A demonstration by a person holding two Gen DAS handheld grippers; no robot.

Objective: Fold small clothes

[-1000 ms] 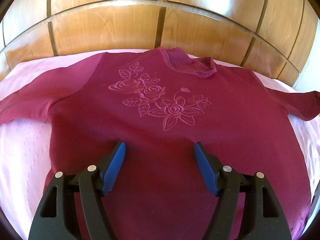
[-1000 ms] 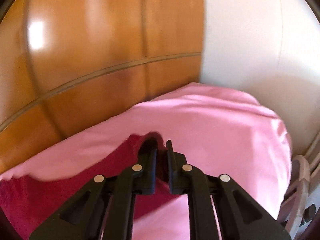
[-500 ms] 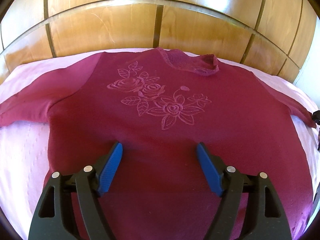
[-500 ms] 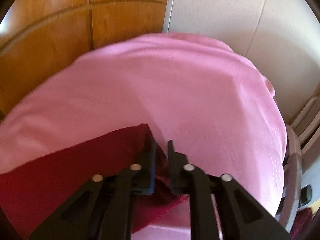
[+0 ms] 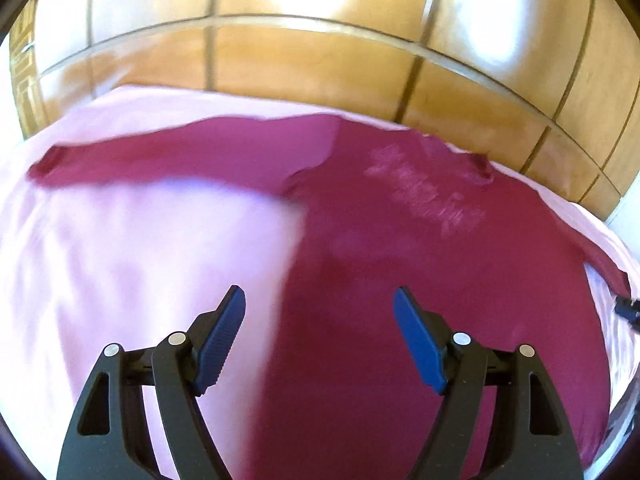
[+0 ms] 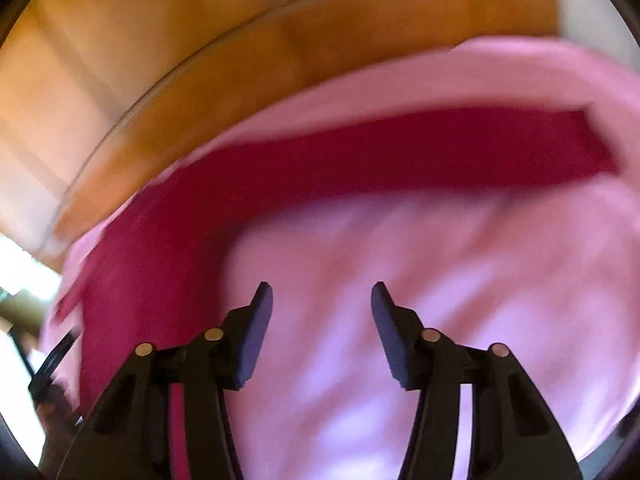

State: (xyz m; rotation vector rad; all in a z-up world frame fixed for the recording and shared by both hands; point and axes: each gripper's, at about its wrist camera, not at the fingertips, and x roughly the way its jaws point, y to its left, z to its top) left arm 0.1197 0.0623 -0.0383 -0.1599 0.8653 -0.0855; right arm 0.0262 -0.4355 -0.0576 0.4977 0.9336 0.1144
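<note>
Both grippers, left [image 5: 319,322] and right [image 6: 322,316], were spread, grasping nothing; the shirt [image 5: 420,280] lay ahead of their fingers on the sheet [image 5: 140,260].

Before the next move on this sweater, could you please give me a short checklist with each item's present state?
1. Left gripper open and holding nothing: ok.
2. Right gripper open, sleeve released: ok.
3. Sweater lying spread on the pink cover, front up: ok, the pale pattern shows.
4. Left sleeve laid out straight to the side: ok.
5. Right sleeve laid out flat on the cover: ok, it runs out to its cuff.
6. Hem flat and free of wrinkles: cannot tell, both views are blurred and the hem is hidden behind the left gripper.
</note>
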